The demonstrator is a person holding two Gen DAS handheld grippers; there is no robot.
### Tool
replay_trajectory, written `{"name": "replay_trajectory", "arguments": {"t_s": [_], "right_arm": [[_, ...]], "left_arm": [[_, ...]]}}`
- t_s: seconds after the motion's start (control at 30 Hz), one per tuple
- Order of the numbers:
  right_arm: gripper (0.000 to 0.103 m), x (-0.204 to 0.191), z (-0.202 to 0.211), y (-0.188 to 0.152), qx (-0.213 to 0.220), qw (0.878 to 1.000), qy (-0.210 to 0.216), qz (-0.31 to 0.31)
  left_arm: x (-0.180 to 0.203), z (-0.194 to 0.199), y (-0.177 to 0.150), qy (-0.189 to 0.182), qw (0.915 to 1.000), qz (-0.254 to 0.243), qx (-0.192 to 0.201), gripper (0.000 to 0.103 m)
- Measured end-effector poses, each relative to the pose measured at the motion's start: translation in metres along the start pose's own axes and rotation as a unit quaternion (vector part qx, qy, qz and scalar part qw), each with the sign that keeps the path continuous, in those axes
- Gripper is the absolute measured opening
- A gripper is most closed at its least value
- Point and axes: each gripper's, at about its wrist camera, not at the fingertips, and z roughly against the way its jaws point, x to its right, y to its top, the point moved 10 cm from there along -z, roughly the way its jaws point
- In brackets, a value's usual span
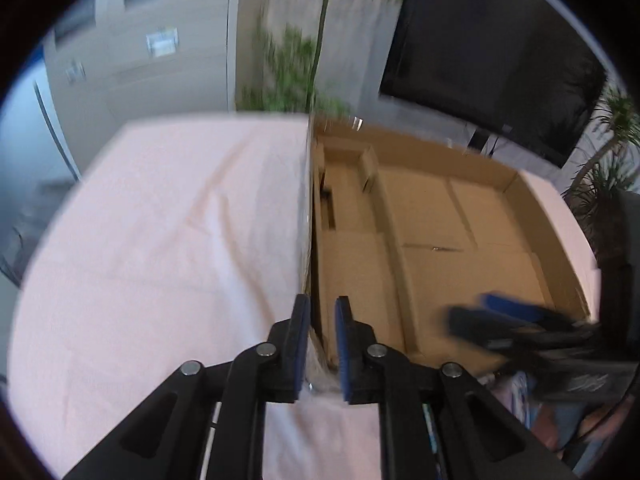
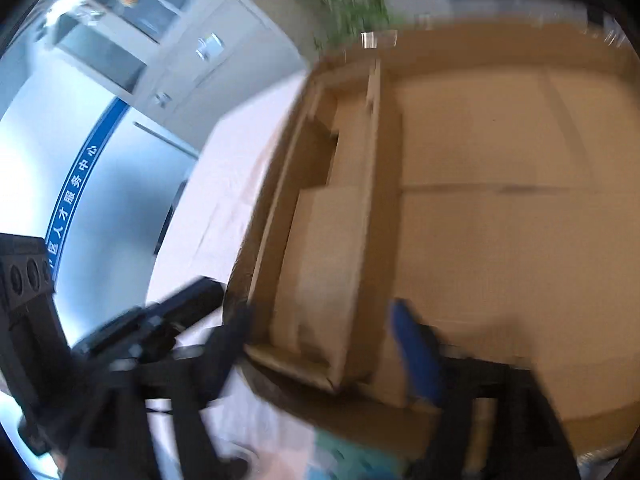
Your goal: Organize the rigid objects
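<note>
A person working a pair of hand-held tongs closes in on a shallow cardboard box (image 1: 448,216) on a desk draped in a pale pink cloth (image 1: 168,240), the box sitting toward the desk's right half with bare cloth to its left. The left tongs (image 1: 322,344) straddle the box's near-left wall (image 1: 311,240), one blue pad on either side and a slim gap showing, so nothing is gripped; the placing looks meant to steady or shift the box by its edge. The right tongs (image 2: 324,344) stand spread wide over the near rim, one blue-padded finger (image 2: 416,352) inside the box and the other outside its near-left corner, holding nothing.

The box lies open-side up, its long axis running away from the near edge toward the plants (image 1: 304,60) and dark screen (image 1: 492,60) behind. A cardboard divider (image 1: 384,216) runs along that same axis and fences off a narrow left-hand lane (image 1: 344,216). No loose objects can be made out inside; the blur leaves the far corners uncertain, so sorting seems barely begun.
</note>
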Motion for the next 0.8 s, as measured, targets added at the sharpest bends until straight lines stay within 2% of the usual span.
{"name": "replay_trajectory", "arguments": {"t_s": [0.03, 0.07, 0.1, 0.17, 0.27, 0.33, 0.43, 0.47, 0.53, 0.6, 0.63, 0.73, 0.8], "right_arm": [[0.103, 0.006, 0.019, -0.001, 0.026, 0.999, -0.012, 0.014], [0.103, 0.016, 0.048, -0.008, 0.059, 0.997, -0.030, 0.034], [0.103, 0.029, 0.076, -0.020, 0.085, 0.994, -0.048, 0.044], [0.103, 0.053, 0.116, -0.048, 0.109, 0.991, -0.069, 0.037], [0.103, 0.080, 0.152, -0.096, 0.113, 0.991, -0.063, 0.028], [0.103, 0.091, 0.167, -0.125, 0.112, 0.992, -0.048, 0.017], [0.103, 0.095, 0.186, -0.176, 0.079, 0.997, 0.015, -0.011], [0.103, 0.093, 0.185, -0.191, 0.061, 0.997, 0.044, -0.018], [0.103, 0.093, 0.176, -0.209, 0.044, 0.996, 0.071, -0.027], [0.103, 0.096, 0.157, -0.224, 0.014, 0.995, 0.087, -0.041], [0.102, 0.095, 0.144, -0.226, 0.001, 0.994, 0.098, -0.053], [0.093, 0.098, 0.109, -0.231, -0.030, 0.989, 0.121, -0.083], [0.091, 0.092, 0.094, -0.235, -0.045, 0.987, 0.127, -0.087]], "left_arm": [[0.004, 0.016, -0.001, 0.001, 0.9997, -0.005, 0.023, 0.044], [0.009, 0.040, -0.007, 0.005, 0.9982, -0.001, 0.059, 0.087], [0.010, 0.058, -0.011, 0.004, 0.9954, 0.011, 0.095, 0.102], [0.024, 0.078, -0.020, -0.016, 0.9911, 0.012, 0.131, 0.102], [0.062, 0.077, -0.053, -0.061, 0.9942, -0.011, 0.089, 0.102], [0.089, 0.068, -0.079, -0.092, 0.9946, -0.017, 0.046, 0.102], [0.116, 0.055, -0.110, -0.121, 0.9921, -0.035, -0.004, 0.102], [0.124, 0.046, -0.121, -0.126, 0.9909, -0.037, -0.028, 0.102], [0.128, 0.035, -0.135, -0.129, 0.9896, -0.032, -0.055, 0.100], [0.132, 0.025, -0.143, -0.129, 0.9883, -0.034, -0.073, 0.091], [0.135, 0.022, -0.145, -0.125, 0.9882, -0.038, -0.080, 0.090], [0.139, 0.011, -0.157, -0.119, 0.9865, -0.044, -0.104, 0.080], [0.139, 0.008, -0.165, -0.109, 0.9864, -0.050, -0.113, 0.070]]}}
